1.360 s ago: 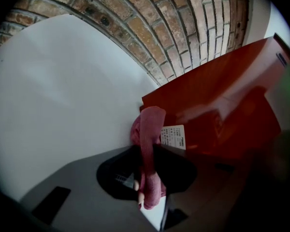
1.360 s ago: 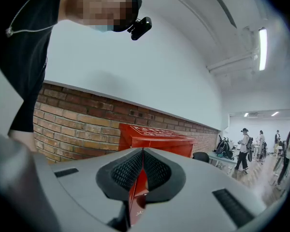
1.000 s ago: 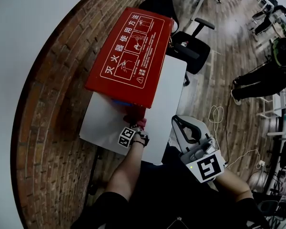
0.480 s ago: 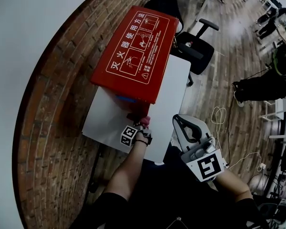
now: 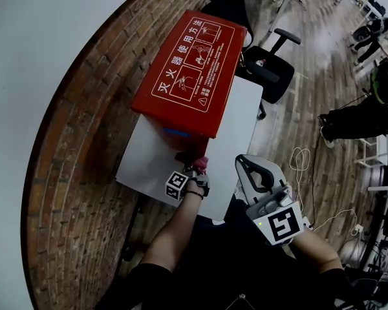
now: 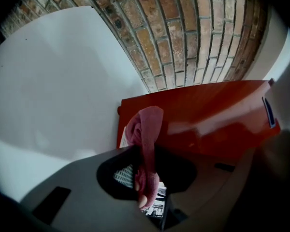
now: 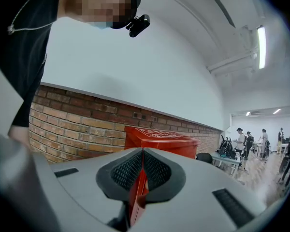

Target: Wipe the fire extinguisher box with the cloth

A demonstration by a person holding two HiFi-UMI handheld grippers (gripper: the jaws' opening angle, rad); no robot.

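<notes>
Jaws of the left gripper (image 6: 144, 179) clamp the pink cloth (image 6: 146, 128), bunched end against the fire extinguisher box (image 6: 217, 115) just ahead, its length along the brick wall (image 6: 183, 33); right gripper (image 7: 141, 164) jaws pressed together, empty.

Box (image 5: 187, 70) just beside brick wall (image 5: 71, 173)

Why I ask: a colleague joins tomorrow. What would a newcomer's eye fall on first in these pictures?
The big red box with white print, on the white table along the brick wall, stands out first. Next comes the pink cloth, pinched in the left gripper at the box's near end. The right gripper is shut and empty, nearer the person.
</notes>
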